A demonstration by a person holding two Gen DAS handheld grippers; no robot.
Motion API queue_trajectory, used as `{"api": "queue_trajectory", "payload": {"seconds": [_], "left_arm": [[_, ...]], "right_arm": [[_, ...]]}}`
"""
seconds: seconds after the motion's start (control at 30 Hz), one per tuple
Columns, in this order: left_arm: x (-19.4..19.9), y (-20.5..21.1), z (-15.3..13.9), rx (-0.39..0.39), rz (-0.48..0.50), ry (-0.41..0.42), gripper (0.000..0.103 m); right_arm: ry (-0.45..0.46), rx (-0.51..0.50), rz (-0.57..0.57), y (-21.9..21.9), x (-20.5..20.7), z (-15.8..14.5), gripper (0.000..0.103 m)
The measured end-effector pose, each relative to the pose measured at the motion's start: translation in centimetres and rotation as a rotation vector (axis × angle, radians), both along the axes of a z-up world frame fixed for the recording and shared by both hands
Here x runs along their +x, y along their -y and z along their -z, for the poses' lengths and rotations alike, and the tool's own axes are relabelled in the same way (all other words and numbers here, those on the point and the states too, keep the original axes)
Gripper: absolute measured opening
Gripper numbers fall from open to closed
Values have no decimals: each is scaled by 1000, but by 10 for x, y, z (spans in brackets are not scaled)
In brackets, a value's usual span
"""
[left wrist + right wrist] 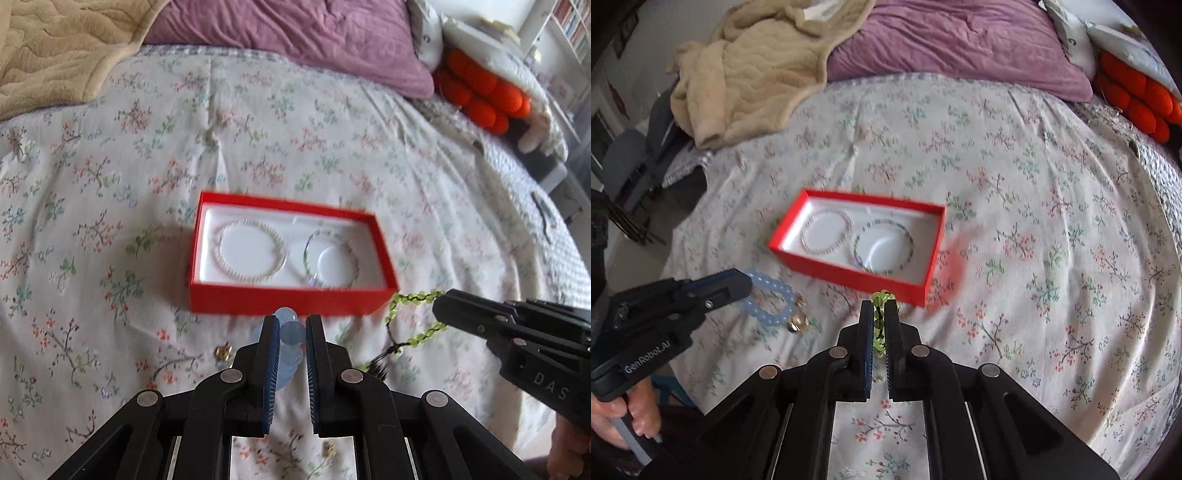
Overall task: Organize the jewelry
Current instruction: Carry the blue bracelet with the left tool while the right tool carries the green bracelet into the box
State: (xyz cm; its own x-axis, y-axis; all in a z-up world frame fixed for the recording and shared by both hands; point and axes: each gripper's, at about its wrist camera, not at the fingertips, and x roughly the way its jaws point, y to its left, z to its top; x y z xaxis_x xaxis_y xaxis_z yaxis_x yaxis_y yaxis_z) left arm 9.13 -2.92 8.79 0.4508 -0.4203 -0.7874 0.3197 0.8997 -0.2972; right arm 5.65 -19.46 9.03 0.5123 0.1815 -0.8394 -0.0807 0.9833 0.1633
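Holding both tools low over the bed (1052, 206), I've got my left hand-held gripper (291, 323) pinched on the pale blue bead bracelet (772, 299), which loops down onto the floral sheet w/ a small gold charm (798, 322) at its end. My right hand-held gripper (880, 308) is pressed together on the green bead bracelet (413, 317), just in front of the red box (288, 299). Inside the box, a white bead bracelet (253, 251) lies left & a multicolor one (330, 256) right, side by side on the white insert.

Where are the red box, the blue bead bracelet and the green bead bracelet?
Red cardboard box (849, 275), right wrist view, front wall.
Blue bead bracelet (764, 320), right wrist view, lower beads.
Green bead bracelet (417, 296), left wrist view, upper strand.
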Motion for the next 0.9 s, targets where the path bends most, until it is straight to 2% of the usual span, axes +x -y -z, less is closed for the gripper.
{"api": "queue_trajectory", "payload": {"seconds": [0.3,0.53,0.9], "left_arm": [[23,11,-18,-92,-23,40,9],[52,16,-2,-148,-37,12,9],[84,0,41,11,-118,-8,9]], "right_arm": [[106,29,15,-2,19,-34,6],[133,37,29,-6,37,-38,6],[128,40,37,-13,63,-29,6]]}}
